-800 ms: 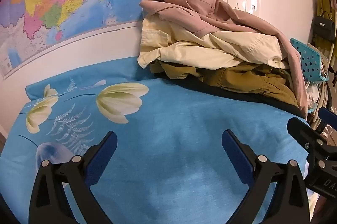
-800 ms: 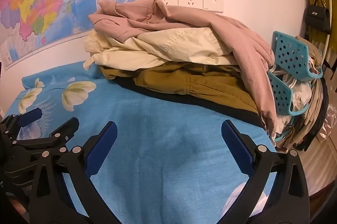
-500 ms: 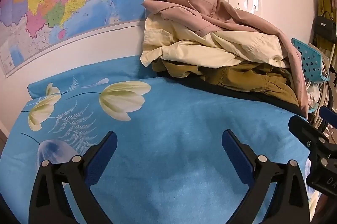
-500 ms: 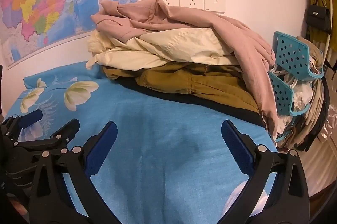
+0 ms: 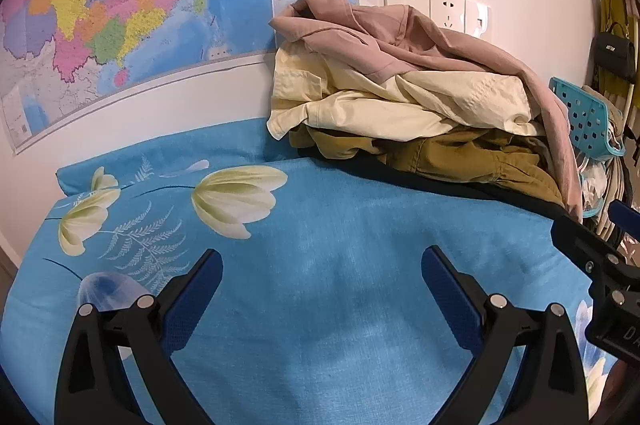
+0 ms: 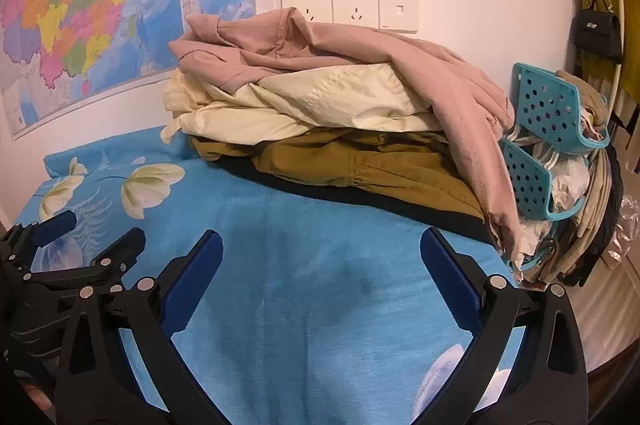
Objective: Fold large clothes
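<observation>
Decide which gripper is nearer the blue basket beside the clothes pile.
Right. The right gripper hangs open over the sheet, on the basket side of the pile. The left gripper, also open, sits further toward the flower print.

Four piled garments (image 6: pixel 320 121) — two grippers (image 6: pixel 320 265), three wall plates (image 6: pixel 348 7), two teal baskets (image 6: pixel 556 113), one handbag (image 6: pixel 598 33).

Matt cloth bedsheet (image 5: pixel 340 225), creased cloth clothes pile (image 6: pixel 340 113), perforated plastic basket (image 6: pixel 556 109).

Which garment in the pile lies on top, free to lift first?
The dusty-pink garment. It drapes over the whole stack and hangs down its right side, covering the cream one, which rests on the olive-brown one.
</observation>
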`<state>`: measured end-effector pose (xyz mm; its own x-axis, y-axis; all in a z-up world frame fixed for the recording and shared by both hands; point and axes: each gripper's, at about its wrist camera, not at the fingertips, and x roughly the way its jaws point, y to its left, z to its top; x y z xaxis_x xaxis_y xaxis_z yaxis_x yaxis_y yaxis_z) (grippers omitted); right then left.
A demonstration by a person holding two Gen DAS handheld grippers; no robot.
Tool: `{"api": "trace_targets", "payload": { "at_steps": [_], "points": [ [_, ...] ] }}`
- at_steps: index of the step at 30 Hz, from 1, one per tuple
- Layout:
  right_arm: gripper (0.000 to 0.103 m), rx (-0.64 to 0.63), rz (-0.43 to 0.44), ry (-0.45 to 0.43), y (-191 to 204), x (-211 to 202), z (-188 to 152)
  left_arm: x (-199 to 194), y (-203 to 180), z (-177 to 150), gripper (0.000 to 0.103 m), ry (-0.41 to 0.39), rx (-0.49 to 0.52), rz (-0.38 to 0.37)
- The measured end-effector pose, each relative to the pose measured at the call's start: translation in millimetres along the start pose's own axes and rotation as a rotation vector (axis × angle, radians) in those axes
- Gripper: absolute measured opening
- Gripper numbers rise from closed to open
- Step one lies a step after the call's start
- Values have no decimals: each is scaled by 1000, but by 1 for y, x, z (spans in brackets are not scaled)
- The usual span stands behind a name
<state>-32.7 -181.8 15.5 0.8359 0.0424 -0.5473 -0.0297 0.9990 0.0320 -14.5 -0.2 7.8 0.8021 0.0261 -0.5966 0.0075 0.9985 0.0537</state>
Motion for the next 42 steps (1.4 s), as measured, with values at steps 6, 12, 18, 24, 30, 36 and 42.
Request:
{"api": "trace_targets", "payload": {
  "at_steps": [6,12,18,24,30,36,42],
  "points": [
    [98,-1,-5,-2,-2,-2,-1,-2,-2,1,96,-2,7,-11],
    [98,-7,-8,-7,-2,-5,0,-4,-3,1,96,-8,8,-12],
    [98,-9,-11,-9,-2,-6,0,-5,-5,1,96,-9,8,-16],
    [98,-9,-9,-7,-3,-5,1,-6,-5,1,96,-9,8,-18],
    [98,-12,-8,-6,-3,-4,1,-5,-5,2,96,-3,7,-20],
    [98,-11,-9,-5,-3,-4,1,-2,-5,2,96,1,7,-19],
    [98,-12,-11,-5,-3,-4,1,-2,-5,2,96,2,6,-21]
  ]
}}
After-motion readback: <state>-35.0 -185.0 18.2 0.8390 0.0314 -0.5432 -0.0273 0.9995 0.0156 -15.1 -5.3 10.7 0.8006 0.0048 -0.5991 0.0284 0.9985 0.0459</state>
